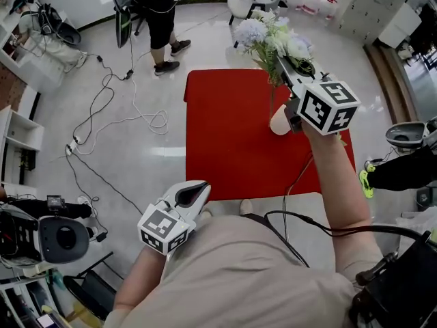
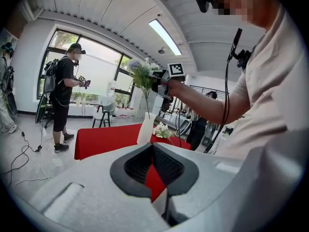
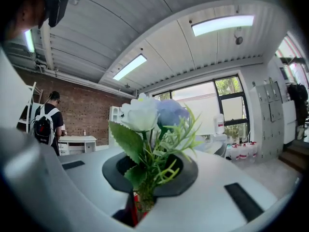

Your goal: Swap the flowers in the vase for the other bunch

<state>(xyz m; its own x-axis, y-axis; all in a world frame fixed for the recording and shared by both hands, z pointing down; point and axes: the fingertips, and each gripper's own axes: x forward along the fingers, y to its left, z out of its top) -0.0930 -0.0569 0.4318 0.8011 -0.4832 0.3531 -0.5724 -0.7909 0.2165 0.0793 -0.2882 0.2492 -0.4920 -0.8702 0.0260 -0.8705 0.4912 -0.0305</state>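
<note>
The bunch of flowers (image 1: 272, 36) stood upright in the air. In the left gripper view its long axis ran from the heads at 12 o'clock down to the stem ends at 6 o'clock. In the head view it sat at about 1 o'clock, over the far right part of the red table (image 1: 225, 135). The right gripper (image 1: 285, 65) pinched it from the side, its jaws pressed onto the green stems just under the heads. The bunch was made up of a full white rose, a rounded pale blue-lilac cluster of small petals, broad toothed leaves and thin spiky green sprigs. One thin stem ran down toward the mouth of the vase (image 1: 278, 121), at 6 o'clock of the heads; whether its tip was inside the neck could not be told. The vase was white, smooth and tall, narrower at the mouth than at the base, and stood upright on the red top. The other bunch (image 2: 163, 129), small white blooms with some green, lay on the table just at 3 o'clock of the vase in the left gripper view. The left gripper (image 1: 199, 188) was at 7 o'clock in the head view, by the table's near edge. It had a pale grey shell and black ribbed pads, and its jaw tips were pressed together on nothing. A person in black (image 1: 160, 12) stood at 11 o'clock, and loose cables (image 1: 102, 115) trailed over the pale glossy floor at 9 o'clock.
</note>
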